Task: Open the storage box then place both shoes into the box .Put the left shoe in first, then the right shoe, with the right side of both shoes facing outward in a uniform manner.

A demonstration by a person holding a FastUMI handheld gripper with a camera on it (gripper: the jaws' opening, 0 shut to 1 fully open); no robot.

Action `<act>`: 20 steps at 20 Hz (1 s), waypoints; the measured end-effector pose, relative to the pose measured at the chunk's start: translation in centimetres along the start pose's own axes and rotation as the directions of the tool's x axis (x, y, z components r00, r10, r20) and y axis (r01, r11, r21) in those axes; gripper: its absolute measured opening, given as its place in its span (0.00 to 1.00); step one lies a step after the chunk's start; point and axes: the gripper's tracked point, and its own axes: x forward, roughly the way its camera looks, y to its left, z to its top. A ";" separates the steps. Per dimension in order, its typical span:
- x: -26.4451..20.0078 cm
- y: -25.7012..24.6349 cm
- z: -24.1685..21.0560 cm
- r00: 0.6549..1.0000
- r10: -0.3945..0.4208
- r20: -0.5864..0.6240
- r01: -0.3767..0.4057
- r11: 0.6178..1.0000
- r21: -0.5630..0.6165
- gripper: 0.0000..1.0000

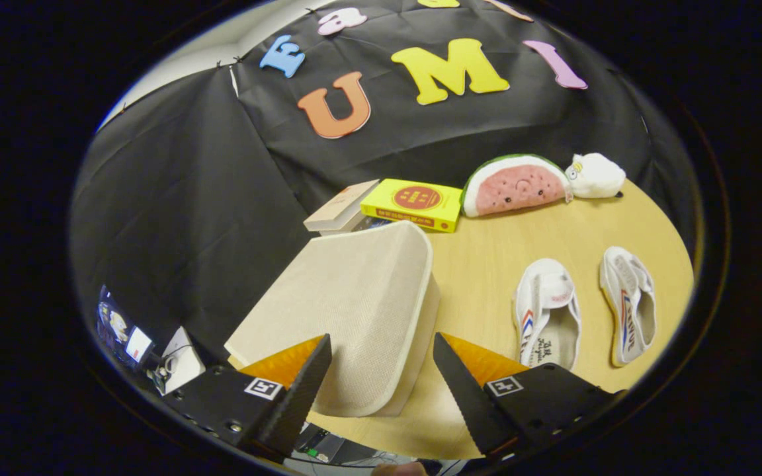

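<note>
My gripper (381,370) hangs wide open, gripping nothing, its fingers spread either side of the near corner of the storage box (348,311), whose lid is closed. To the right of the box two white shoes (546,314) (629,304) lie side by side on the table (487,258); beyond it sit a yellow book (414,203) and a watermelon plush (513,186).

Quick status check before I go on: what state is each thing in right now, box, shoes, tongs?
Storage box: lid closed, near corner between the tongs' fingers.
Tongs: open, fingers apart, gripping nothing.
Nearer shoe: on the table, outside the box.
Farther shoe: on the table beside it, tipped on its side.
Yellow book: closed, lying flat beyond the box.
Watermelon plush: standing behind the shoes.
</note>
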 end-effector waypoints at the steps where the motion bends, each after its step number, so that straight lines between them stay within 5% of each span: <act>1: 0.2 0.0 0.2 1.000 0.006 0.003 -0.006 1.000 0.023 0.96; 14: 2.1 1.3 0.1 0.989 0.144 -0.044 -0.125 0.945 0.301 0.98; 20: 2.0 1.4 -0.2 0.984 0.165 -0.073 -0.125 0.916 0.382 0.84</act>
